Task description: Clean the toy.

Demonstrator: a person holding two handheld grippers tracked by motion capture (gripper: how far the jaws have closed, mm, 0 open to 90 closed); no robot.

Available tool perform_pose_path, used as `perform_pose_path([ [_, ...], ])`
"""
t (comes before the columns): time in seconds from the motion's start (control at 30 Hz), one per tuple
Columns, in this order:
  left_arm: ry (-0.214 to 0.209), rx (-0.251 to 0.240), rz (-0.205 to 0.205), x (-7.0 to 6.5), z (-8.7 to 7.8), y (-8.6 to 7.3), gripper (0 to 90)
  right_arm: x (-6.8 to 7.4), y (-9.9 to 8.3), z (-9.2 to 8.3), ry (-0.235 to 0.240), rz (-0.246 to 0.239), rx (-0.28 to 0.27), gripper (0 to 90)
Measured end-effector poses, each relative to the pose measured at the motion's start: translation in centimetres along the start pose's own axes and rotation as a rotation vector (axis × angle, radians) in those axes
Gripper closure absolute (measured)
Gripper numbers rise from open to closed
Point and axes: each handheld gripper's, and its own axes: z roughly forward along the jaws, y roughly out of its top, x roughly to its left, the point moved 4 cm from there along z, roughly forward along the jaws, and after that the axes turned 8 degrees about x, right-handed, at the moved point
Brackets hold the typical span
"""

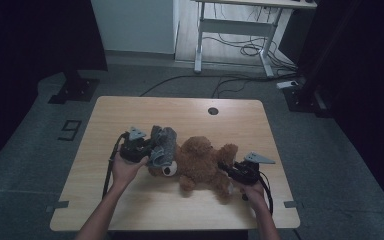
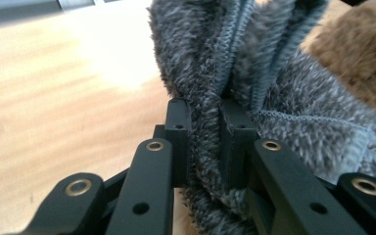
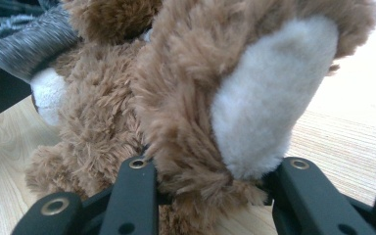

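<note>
the left gripper is clamped on a bunched fold of the fluffy grey knitted garment, its black jaws nearly together with the ribbed hem pinched between them. the right gripper is closed round a leg of the brown plush teddy bear, just behind the cream sole of the foot, and the fur bulges over both jaws.

judgement on the step in hand: the garment is being worked at the bear's head. to do it well, the right grip should hold the leg firm as an anchor while the left draws the hem along the line of the body, not across it, so the fabric slides rather than drags the toy. the pinch takes in several layers; a single edge would give more control.

condition of the items: the bear lies on its back near the middle of the light wooden table, head toward the person's left hand. the garment sits gathered over the head, touching it, with one eye showing below. pile appears clean and undamaged.
</note>
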Motion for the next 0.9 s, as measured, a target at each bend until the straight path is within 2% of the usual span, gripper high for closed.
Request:
perform_pose_path([
  [0.13, -0.012, -0.009, -0.021, 0.5, -0.3, -0.8, 76.8, 0.0, 0.0, 0.1, -0.001, 0.001, -0.001, 64.5],
  [0.2, -0.02, -0.025, -0.008, 0.0, -0.8, -0.4, 76.8, 0.0, 0.0, 0.1, -0.004, 0.003, 0.001, 64.5],
  [0.27, -0.035, -0.045, 0.013, -1.1, -1.4, 0.5, 76.9, -0.1, 0.0, 0.0, -0.006, 0.005, 0.002, 64.5],
  [0.37, -0.096, -0.078, 0.062, -3.8, -2.1, 2.1, 76.8, -0.2, 0.0, 0.0, -0.006, 0.007, 0.001, 64.5],
  [0.47, -0.143, -0.088, 0.129, -7.2, -2.0, 4.0, 76.8, -0.2, 0.0, 0.1, -0.006, 0.009, 0.002, 64.5],
  [0.67, -0.222, -0.055, 0.233, -14.3, 0.5, 7.0, 76.7, -0.2, -0.1, 0.0, 0.0, 0.015, 0.004, 64.5],
  [0.7, -0.222, -0.049, 0.254, -15.4, 1.1, 7.4, 76.7, -0.3, -0.1, 0.0, 0.0, 0.012, 0.006, 64.5],
  [0.73, -0.194, -0.033, 0.291, -16.7, 1.9, 7.7, 76.7, -0.3, -0.1, 0.0, -0.001, 0.014, 0.003, 64.5],
  [0.77, -0.174, -0.023, 0.311, -17.3, 2.4, 7.8, 76.7, -0.3, -0.1, 0.0, 0.0, 0.014, 0.007, 64.5],
  [0.83, -0.17, 0.006, 0.324, -18.6, 3.9, 8.1, 76.7, -0.3, -0.2, 0.0, -0.001, 0.018, 0.004, 64.5],
  [0.9, -0.148, 0.038, 0.321, -18.9, 5.4, 8.4, 76.7, -0.1, -0.2, 0.0, -0.009, 0.011, -0.003, 64.5],
])
